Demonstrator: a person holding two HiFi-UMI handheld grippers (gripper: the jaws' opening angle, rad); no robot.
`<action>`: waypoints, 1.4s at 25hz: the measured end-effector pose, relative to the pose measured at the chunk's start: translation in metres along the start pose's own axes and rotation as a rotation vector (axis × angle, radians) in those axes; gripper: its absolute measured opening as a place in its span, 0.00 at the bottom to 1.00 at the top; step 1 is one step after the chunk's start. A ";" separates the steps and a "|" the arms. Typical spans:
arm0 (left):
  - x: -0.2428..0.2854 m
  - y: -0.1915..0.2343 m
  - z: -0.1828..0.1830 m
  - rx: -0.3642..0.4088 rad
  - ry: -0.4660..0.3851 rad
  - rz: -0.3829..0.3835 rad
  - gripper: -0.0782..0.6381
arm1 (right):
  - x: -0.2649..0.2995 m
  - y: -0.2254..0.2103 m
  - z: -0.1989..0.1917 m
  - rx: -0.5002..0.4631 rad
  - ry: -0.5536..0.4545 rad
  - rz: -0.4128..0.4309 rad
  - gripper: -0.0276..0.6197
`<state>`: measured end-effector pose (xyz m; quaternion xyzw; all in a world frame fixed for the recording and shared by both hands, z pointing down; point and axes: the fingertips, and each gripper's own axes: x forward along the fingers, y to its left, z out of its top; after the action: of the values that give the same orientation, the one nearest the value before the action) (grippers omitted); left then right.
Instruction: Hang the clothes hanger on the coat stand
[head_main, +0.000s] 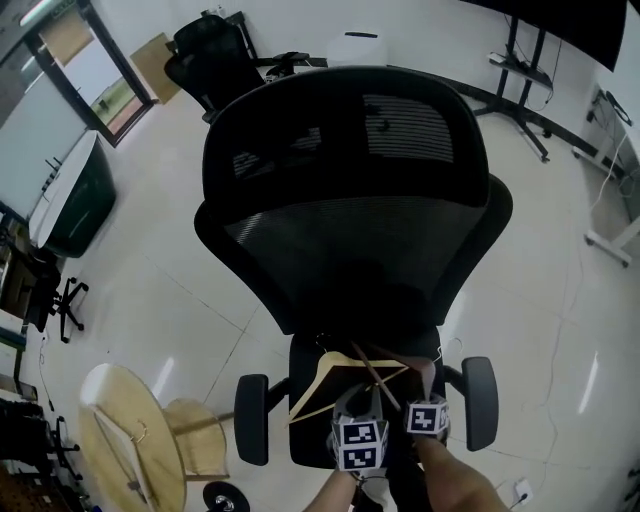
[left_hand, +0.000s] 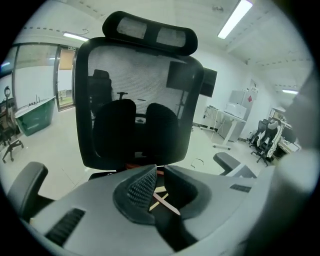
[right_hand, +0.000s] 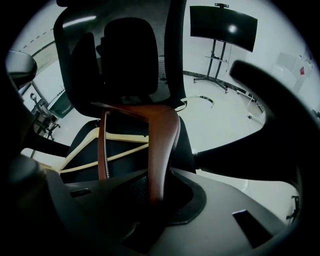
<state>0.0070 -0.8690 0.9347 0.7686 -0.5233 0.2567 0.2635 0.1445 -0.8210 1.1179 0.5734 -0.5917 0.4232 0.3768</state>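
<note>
A dark red-brown wooden hanger (right_hand: 162, 145) rises from my right gripper (right_hand: 152, 192), which is shut on one of its arms. Its toothed bar (right_hand: 102, 150) slants down on the left. In the head view this brown hanger (head_main: 375, 375) lies low over the seat of a black office chair (head_main: 350, 240), with the right gripper (head_main: 423, 380) at its right end. A light wooden hanger (head_main: 318, 382) lies flat on the seat (head_main: 305, 350) beneath it. My left gripper (head_main: 358, 400) hovers over the seat; its jaws stand slightly apart, and only the light hanger (left_hand: 161, 201) shows beyond them.
The chair's armrests (head_main: 250, 418) flank both grippers. A round light-wood piece (head_main: 130, 445) stands at the lower left. Another black chair (head_main: 215, 60) is at the back, a screen stand (head_main: 520, 60) at the back right, and a dark green bin (head_main: 75, 200) at the left.
</note>
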 end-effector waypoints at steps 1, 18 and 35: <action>-0.014 -0.003 0.006 0.006 -0.007 -0.002 0.18 | -0.018 0.005 0.000 0.004 -0.015 0.005 0.09; -0.419 -0.004 0.087 0.010 -0.264 0.092 0.13 | -0.447 0.139 -0.007 -0.259 -0.488 0.102 0.08; -0.620 0.066 0.106 -0.244 -0.457 0.618 0.13 | -0.617 0.338 0.047 -0.971 -0.783 0.556 0.07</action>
<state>-0.2412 -0.5460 0.4509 0.5756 -0.8015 0.0824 0.1399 -0.1544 -0.6486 0.5036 0.2768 -0.9326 -0.0478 0.2267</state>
